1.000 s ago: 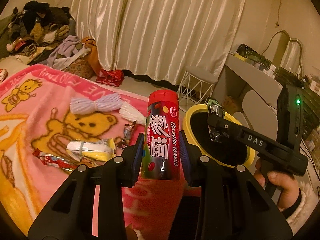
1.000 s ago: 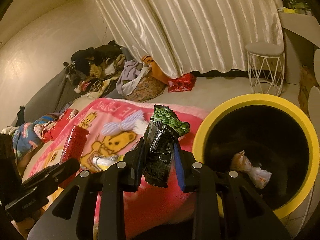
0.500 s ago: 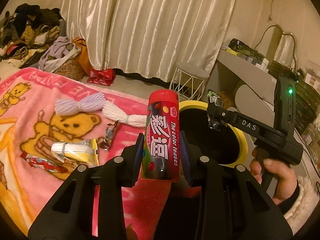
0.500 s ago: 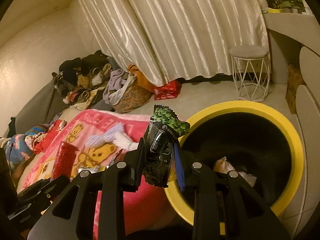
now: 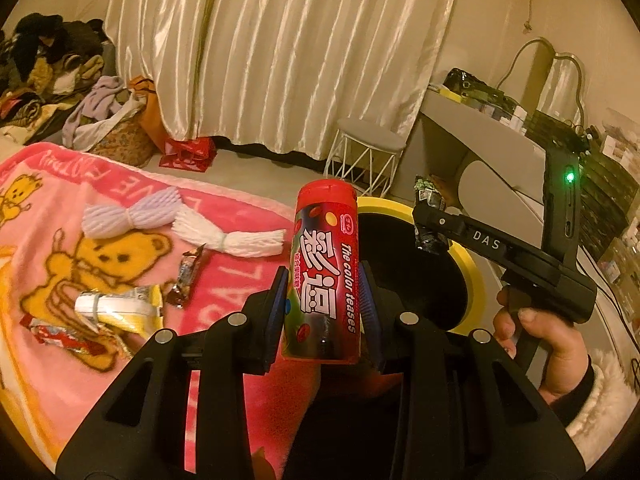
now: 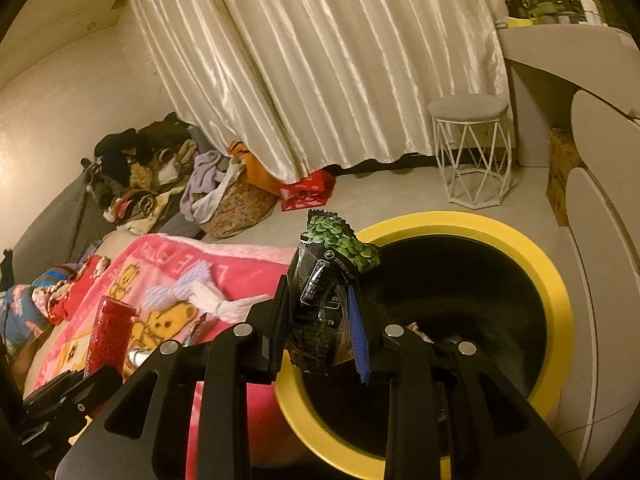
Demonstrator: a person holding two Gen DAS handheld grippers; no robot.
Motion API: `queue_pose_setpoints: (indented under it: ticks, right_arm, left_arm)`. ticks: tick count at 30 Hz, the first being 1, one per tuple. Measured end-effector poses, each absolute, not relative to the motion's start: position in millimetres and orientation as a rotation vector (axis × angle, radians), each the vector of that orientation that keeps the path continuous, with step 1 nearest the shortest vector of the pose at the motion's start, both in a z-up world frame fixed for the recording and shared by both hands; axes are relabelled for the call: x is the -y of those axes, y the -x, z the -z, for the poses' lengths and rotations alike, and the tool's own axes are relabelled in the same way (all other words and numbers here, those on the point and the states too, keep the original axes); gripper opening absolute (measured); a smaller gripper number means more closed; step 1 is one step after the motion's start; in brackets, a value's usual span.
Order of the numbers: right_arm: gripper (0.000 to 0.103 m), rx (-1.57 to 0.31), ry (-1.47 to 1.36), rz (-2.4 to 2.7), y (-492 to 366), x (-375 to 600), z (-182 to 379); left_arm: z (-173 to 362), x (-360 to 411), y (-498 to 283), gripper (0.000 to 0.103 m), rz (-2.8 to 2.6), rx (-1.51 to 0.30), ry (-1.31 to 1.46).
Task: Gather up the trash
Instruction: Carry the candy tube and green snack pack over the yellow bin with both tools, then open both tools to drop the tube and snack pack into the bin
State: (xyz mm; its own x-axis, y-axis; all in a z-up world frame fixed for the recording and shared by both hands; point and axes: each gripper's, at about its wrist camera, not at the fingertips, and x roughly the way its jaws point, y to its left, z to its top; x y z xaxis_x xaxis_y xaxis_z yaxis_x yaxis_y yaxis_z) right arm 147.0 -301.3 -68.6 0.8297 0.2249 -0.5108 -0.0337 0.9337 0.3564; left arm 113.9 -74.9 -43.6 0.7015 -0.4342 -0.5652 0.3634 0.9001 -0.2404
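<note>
Both hands have swung over toward the yellow-rimmed bin since a second ago; in the right wrist view it now fills way more of the lower right, and in the left wrist view the pink teddy blanket has slid off to the left.

Left gripper has its jaws clamped on the red candy tube, held upright, hanging over the blanket edge just short of the bin's near rim; right gripper has its jaws clamped on the black-and-green snack packet, and that one looks like it's already over the rim or right at it; can't quite tell which from this angle. You can see the right gripper and the person's hand from the left camera too, parked above the black opening.

So the step is the carry-and-drop for both items; pickup's done, release isn't.

Next move, I'd guess: right jaws open first since the packet's closest to being over the hole; the left needs to travel a bit further right before letting go, or the tube lands on the blanket.

Some trash is already in the bin bottom; plenty left on the blanket though: a yellow wrapper, a red wrapper, a small candy wrapper; so more trips after this.
</note>
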Motion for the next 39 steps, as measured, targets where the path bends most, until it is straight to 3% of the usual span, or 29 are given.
queue_pose_setpoints:
  ticks: [39]
  right_arm:
    - [0.028, -0.666, -0.397, -0.008, -164, 359, 104]
  left_arm:
    - [72, 150, -163, 0.027, 0.538, -0.744, 0.099]
